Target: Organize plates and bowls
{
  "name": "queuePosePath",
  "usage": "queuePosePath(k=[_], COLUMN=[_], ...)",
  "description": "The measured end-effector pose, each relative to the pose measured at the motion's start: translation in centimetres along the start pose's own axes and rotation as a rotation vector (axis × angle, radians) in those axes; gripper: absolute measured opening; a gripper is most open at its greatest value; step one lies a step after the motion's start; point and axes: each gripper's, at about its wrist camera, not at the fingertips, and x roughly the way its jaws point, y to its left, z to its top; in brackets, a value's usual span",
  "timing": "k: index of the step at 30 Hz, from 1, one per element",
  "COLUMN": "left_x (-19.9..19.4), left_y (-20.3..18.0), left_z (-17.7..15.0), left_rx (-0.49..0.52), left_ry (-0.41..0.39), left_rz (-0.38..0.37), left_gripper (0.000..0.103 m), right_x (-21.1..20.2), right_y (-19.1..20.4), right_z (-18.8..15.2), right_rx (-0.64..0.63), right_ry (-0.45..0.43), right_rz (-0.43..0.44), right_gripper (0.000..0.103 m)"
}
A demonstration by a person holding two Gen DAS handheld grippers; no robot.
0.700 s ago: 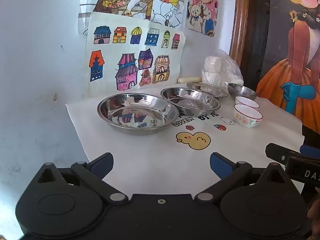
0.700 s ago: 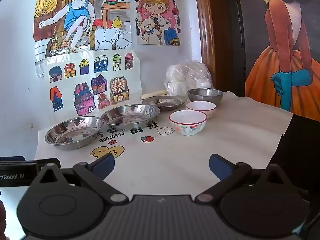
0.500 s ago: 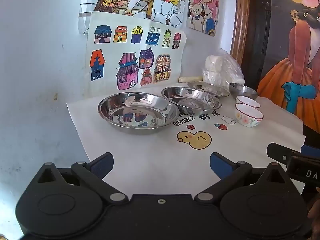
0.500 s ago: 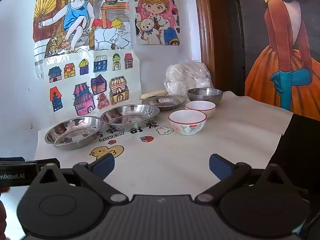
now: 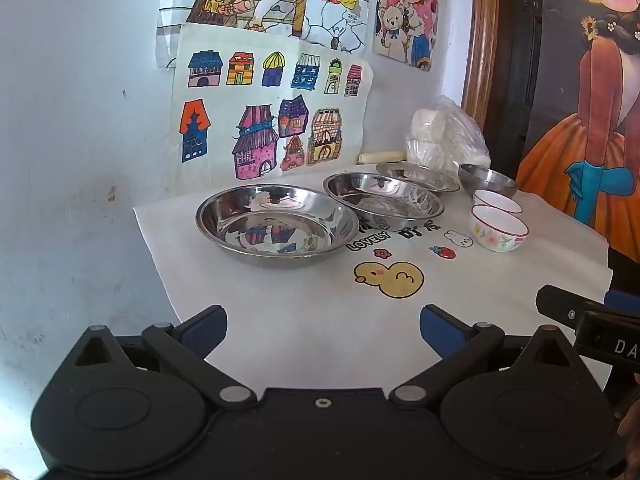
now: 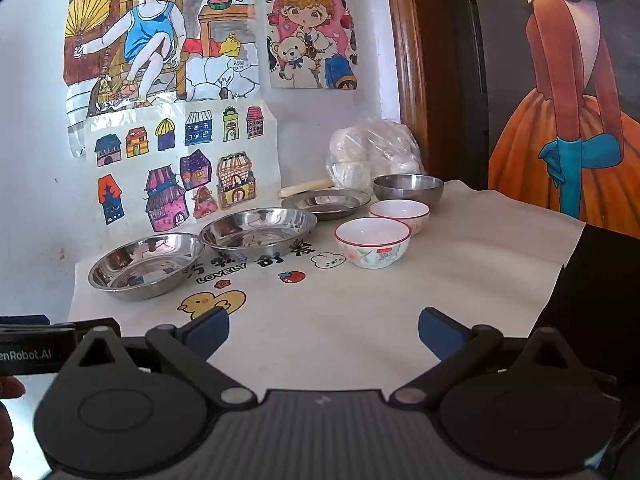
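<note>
- Left hand-held gripper (image 5: 323, 330) and right hand-held gripper (image 6: 323, 330): jaws fully spread, empty.
- Risk: ceramic bowl (image 6: 373, 242) at 12 o'clock may tip if gripped by one rim.
- Risk: steel plate (image 5: 277, 224) at 11 o'clock may slide on the bench (image 5: 312, 320).

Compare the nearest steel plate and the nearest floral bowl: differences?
The steel plate is wide, shallow, mirror-like metal; the floral bowl is narrow, deeper, white ceramic with a red rim and flower print. The steel plate sits at the left end of the row, the floral bowl toward the right. Both stand upright, empty, on the white cloth.
</note>
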Motion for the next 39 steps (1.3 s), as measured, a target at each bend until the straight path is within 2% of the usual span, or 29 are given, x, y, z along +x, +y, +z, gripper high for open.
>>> queuePosePath(k=[39], left_x=[0.17], left_y=[0.15], left_z=[0.08], left_rx=[-0.004], left_ry=[0.002], left_rz=[0.002], left_gripper=[0.102], right_x=[0.09], right_y=[-0.01], right_z=[0.0], right_rx=[0.003], right_ry=[0.006], right_rz=[0.001], right_gripper=[0.103])
